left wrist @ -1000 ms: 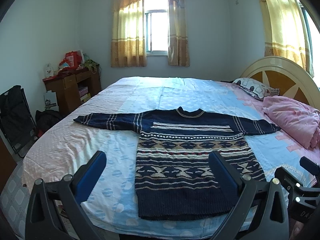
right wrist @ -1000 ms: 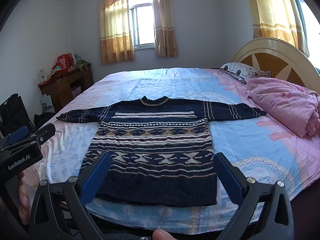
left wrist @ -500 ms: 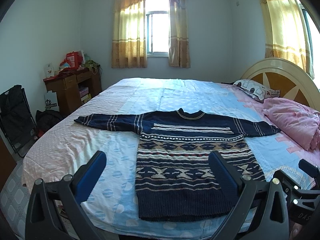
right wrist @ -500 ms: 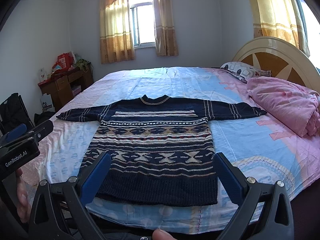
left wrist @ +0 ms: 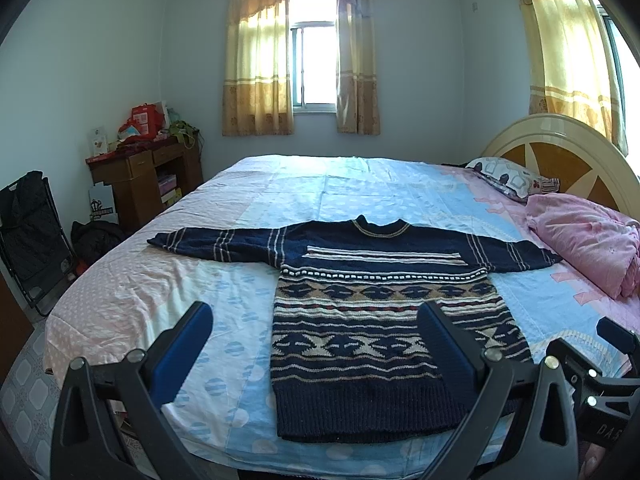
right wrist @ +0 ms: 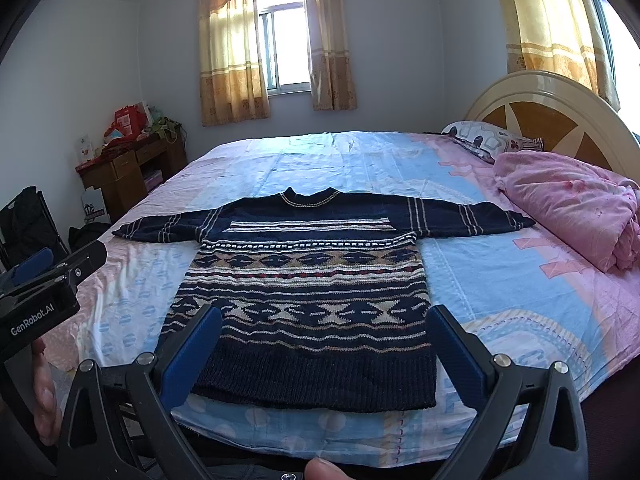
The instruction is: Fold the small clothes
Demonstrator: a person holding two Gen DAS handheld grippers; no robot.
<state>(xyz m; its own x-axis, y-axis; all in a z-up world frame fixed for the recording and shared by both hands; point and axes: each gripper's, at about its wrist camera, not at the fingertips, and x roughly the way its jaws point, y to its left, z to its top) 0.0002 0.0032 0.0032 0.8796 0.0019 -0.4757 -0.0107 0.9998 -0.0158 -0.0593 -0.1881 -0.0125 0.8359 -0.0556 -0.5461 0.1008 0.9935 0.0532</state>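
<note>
A navy patterned knit sweater (left wrist: 372, 300) lies flat on the bed, front up, both sleeves spread out, hem toward me; it also shows in the right wrist view (right wrist: 312, 280). My left gripper (left wrist: 316, 320) is open and empty, held above the bed's near edge short of the hem's left part. My right gripper (right wrist: 325, 320) is open and empty, held just short of the hem's middle. The left gripper's body also shows in the right wrist view (right wrist: 40, 292) at the left edge.
The bed (left wrist: 280, 200) has a blue and pink sheet. A pink folded quilt (right wrist: 568, 204) and a pillow (right wrist: 488, 140) lie at the right by the headboard. A wooden desk (left wrist: 140, 176) and a black chair (left wrist: 32, 236) stand left of the bed.
Both grippers have drifted slightly toward the bed; the sweater sits a little nearer in both views. Nothing was grasped, and the sweater has not moved.
</note>
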